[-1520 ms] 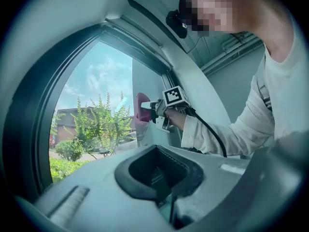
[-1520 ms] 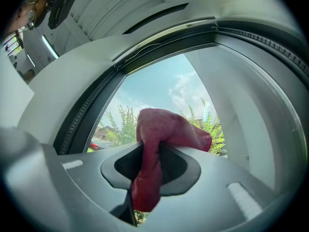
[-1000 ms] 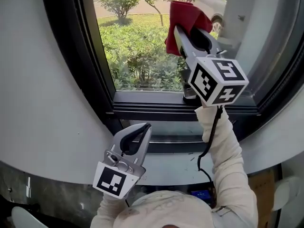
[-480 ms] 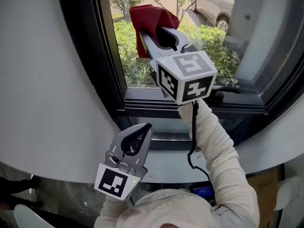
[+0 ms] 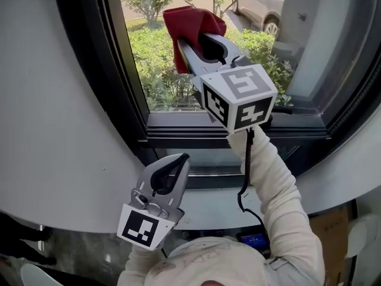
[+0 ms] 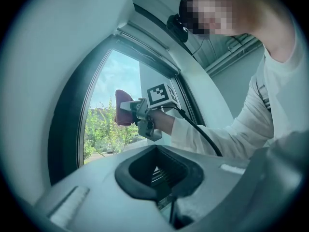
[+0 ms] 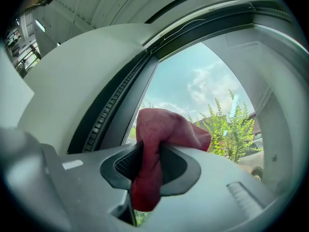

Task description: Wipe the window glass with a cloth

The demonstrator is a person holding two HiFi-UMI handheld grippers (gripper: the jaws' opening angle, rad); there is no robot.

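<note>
Red cloth [image 5: 196, 21] pinched fast between the jaws of the right gripper [image 5: 191, 40]; in the right gripper view, jaws closed on a bunched fold, one end hanging down through the gap between the pads, the rest bulging out past the tips. Cloth raised to the window glass [image 5: 161, 82], toward the left edge of the pane and well above its bottom edge; hard to tell whether actually pressed against the glass. Marker cube [image 5: 240, 97] at the rear of that gripper, over the bottom edge of the pane; white sleeve [image 5: 277, 201] reaching up to it from the lower right; black cable [image 5: 243, 177] trailing down beside the sleeve.

Left gripper [image 5: 182, 158] low, beneath the bottom rail of the black window frame [image 5: 119, 100], well apart from both cloth and glass; tips brought together, nothing between them, only the oval hollow of the dark pads showing in the left gripper view; pointed up toward the bottom left corner of the window.

Beyond the glass: green shrubs [image 5: 152, 64] along the bottom edge and left side of the pane; a parked car [image 5: 262, 5] toward the upper right corner.
</note>
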